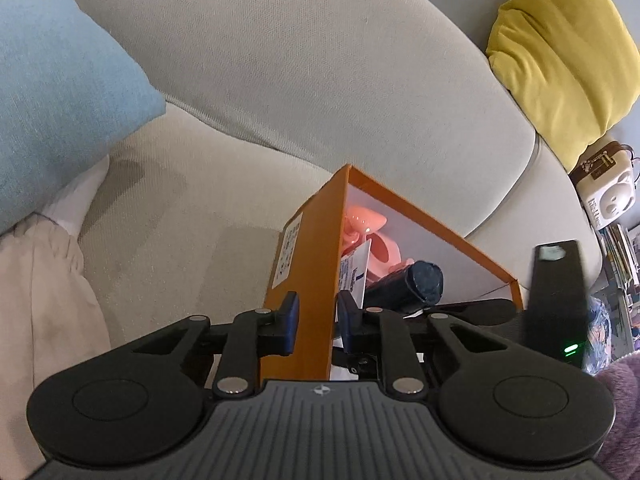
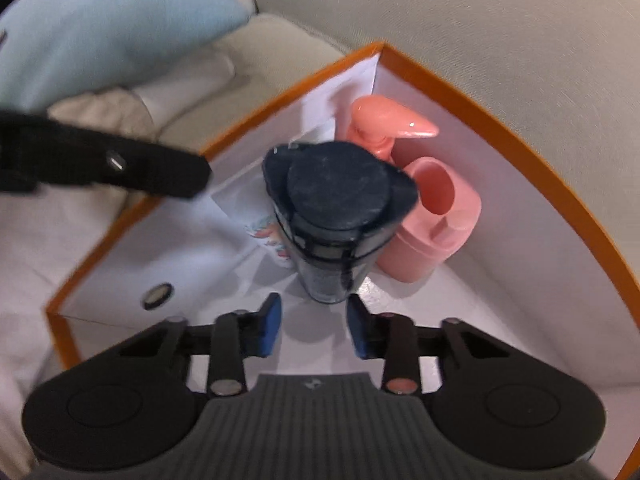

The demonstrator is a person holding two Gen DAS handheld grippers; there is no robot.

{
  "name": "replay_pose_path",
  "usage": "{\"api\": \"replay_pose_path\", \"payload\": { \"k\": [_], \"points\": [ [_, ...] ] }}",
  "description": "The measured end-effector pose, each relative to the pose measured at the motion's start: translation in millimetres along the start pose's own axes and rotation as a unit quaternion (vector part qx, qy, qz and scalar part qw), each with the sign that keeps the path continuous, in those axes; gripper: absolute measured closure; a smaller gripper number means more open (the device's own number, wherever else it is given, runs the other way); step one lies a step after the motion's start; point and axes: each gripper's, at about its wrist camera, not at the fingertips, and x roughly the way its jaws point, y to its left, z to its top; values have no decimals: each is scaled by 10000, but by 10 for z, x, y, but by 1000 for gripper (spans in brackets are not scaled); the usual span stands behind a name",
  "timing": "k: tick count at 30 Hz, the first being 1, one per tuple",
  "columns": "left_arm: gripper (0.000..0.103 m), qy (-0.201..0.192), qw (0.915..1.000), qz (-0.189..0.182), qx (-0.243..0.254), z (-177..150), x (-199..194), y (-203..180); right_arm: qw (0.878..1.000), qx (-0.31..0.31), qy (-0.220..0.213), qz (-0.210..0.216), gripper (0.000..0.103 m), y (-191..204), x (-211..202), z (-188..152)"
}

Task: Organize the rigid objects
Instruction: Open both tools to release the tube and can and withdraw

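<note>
**Orange box on the sofa, one wall pinched, two containers inside**

The left wrist view looks along the outside of the orange box (image 1: 316, 240): its near wall runs edge-on between the left gripper (image 1: 318, 316) pads, which are clamped on it, one blue pad on the labelled outer face and one on the white inner face. Over that wall only the tops of the contents show — a pink pump dispenser (image 1: 364, 226), a dark bottle (image 1: 416, 282) and a white printed card (image 1: 354, 276).

The right wrist view looks steeply down into the box (image 2: 480, 116) and shows what the other cannot: the white floor, a printed paper sheet (image 2: 240, 216) lying on it, a small round metal disc (image 2: 158, 295) near the left wall, and the dark bottle (image 2: 336, 216) standing upright just beside the pink dispenser (image 2: 424, 216), toward the far corner. The right gripper (image 2: 314, 326) hangs above the box floor, on the near side of the dark bottle, its blue pads apart with nothing between them — released. The left gripper's black finger (image 2: 120, 168) reaches in across the left wall.

The box sits on a beige sofa seat (image 1: 180, 216). A light blue cushion (image 1: 60, 92) lies at far left, a mustard yellow cushion (image 1: 560, 52) at far right, and pale cloth (image 1: 44, 280) is bunched at the near left. Past the sofa's right end stand a white panda-faced case (image 1: 604, 196) and shelved books (image 1: 620, 252).
</note>
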Motion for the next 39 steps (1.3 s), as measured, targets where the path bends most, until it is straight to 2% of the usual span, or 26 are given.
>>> {"api": "replay_pose_path", "payload": {
  "k": [2,6,8,12,16,21,24,30,32,37,39],
  "points": [
    [80,-11,10000,-16,-31,22,5,-18,9996,-220,50,-187,81,20,70,-9],
    [80,-1,10000,1,-83,37,2,-9,9995,-199,75,-217,83,-27,146,-7],
    [80,-2,10000,7,-89,44,10,-24,9995,-152,69,-264,89,-52,176,-2],
    [80,-44,10000,55,-26,37,3,-56,9994,-183,101,-282,90,-66,218,1],
    [80,-352,9989,64,290,27,-69,-172,9995,-156,88,-274,89,-74,155,-40],
    [80,-789,9935,-24,825,-29,-166,-383,9990,37,-97,-427,87,-55,-122,-181],
    [80,-930,9899,-91,1068,-78,-211,-477,9980,216,-300,-512,87,-38,-376,-294],
    [78,-979,9827,-29,1573,-230,-239,-686,9901,993,-910,-404,74,3,-1008,-709],
    [77,-1059,9788,-9,1756,-314,-276,-765,9848,1246,-1138,-415,66,14,-1183,-837],
    [77,-1441,9667,-356,2084,-597,-518,-866,9646,1965,-1697,-456,65,38,-1544,-1342],
    [77,-1509,9662,-348,2059,-737,-607,-868,9561,2166,-1902,-525,65,95,-1597,-1546]
  ]
}}
